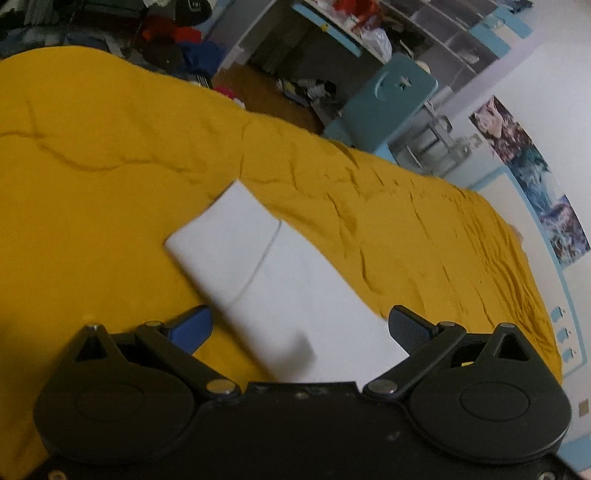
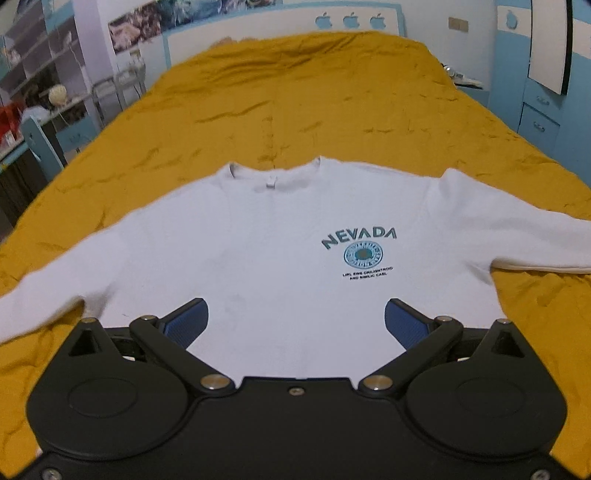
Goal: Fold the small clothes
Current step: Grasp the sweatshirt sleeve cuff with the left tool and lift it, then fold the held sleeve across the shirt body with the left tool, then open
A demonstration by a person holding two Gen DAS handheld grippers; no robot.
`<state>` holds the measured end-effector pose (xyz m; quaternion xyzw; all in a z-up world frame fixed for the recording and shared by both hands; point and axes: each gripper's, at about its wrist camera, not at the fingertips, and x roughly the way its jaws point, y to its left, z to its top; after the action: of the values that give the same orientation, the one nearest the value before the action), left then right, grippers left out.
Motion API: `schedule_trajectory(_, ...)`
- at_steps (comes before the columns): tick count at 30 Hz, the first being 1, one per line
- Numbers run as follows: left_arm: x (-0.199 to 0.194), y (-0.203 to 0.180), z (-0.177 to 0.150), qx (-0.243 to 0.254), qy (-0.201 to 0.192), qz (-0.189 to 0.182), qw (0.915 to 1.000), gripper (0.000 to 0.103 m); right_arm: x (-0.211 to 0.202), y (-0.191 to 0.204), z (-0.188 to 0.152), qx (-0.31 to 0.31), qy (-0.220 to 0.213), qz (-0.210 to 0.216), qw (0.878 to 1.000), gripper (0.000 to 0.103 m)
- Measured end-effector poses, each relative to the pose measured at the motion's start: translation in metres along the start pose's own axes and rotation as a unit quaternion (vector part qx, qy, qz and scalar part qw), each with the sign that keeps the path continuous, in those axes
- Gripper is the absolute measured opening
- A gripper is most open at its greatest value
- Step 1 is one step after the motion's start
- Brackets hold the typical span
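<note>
A white long-sleeved sweatshirt (image 2: 266, 251) with a teal "NEVADA" print lies flat, front up, on a mustard-yellow bedspread (image 2: 295, 99), both sleeves spread out sideways. My right gripper (image 2: 295, 321) is open and empty, hovering over the shirt's lower hem. In the left wrist view one white sleeve with its cuff (image 1: 221, 232) stretches away across the bedspread (image 1: 92, 166). My left gripper (image 1: 301, 326) is open and empty, its fingers to either side of the sleeve's near part, just above it.
A blue chair (image 1: 384, 99) and cluttered shelves stand beside the bed. A blue headboard with apple shapes (image 2: 351, 20) is at the far end. Blue drawers (image 2: 539, 110) stand on the right. Bare bedspread lies beyond the shirt's collar.
</note>
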<state>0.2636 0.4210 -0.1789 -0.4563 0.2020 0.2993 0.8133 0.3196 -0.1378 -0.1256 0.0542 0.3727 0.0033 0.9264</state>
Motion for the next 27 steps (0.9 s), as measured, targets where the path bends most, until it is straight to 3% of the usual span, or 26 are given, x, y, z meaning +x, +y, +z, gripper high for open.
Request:
schedule_trajectory(1, 0.001, 0.001, 0.001, 0.003, -0.006, 0.006, 1.0000, 0.099, 0.003, 0.001, 0.000, -0.003, 0.002, -0.005, 1.000, 0.103)
schedule_trajectory(3, 0.009, -0.002, 0.002, 0.007, -0.014, 0.027, 0.9995, 0.081, 0.011, 0.001, 0.000, -0.005, 0.003, -0.015, 1.000, 0.103)
schedule_trajectory(5, 0.014, 0.000, 0.001, 0.009, -0.020, 0.052, 0.9984, 0.029, 0.017, 0.000, -0.001, -0.004, 0.013, -0.019, 1.000, 0.103)
schedule_trajectory(6, 0.015, 0.007, 0.000, 0.011, -0.020, 0.059, 0.9980, 0.017, 0.021, -0.002, -0.001, -0.004, 0.019, -0.020, 1.000, 0.103)
schedule_trajectory(10, 0.013, 0.013, -0.002, 0.012, -0.019, 0.054, 0.9983, 0.011, 0.028, -0.009, -0.002, 0.003, 0.027, -0.026, 0.999, 0.103)
schedule_trajectory(13, 0.007, -0.004, 0.002, 0.042, -0.026, 0.052, 0.9974, 0.010, 0.028, -0.016, -0.002, 0.010, 0.028, -0.026, 0.999, 0.103)
schedule_trajectory(16, -0.004, -0.033, 0.004, 0.073, -0.035, 0.026, 0.9964, 0.009, 0.024, -0.027, -0.003, 0.014, 0.028, -0.029, 0.999, 0.103)
schedule_trajectory(22, -0.048, -0.136, -0.020, 0.120, -0.032, -0.091, 0.9881, 0.009, 0.009, -0.060, -0.009, 0.032, 0.022, -0.022, 0.999, 0.103)
schedule_trajectory(25, -0.067, -0.202, -0.057, 0.151, -0.009, -0.166, 0.9745, 0.009, -0.001, -0.080, -0.014, 0.045, 0.021, -0.018, 0.999, 0.103)
schedule_trajectory(27, -0.076, -0.248, -0.091, 0.174, 0.016, -0.217, 0.9604, 0.009, -0.007, -0.092, -0.017, 0.051, 0.018, -0.014, 0.998, 0.103)
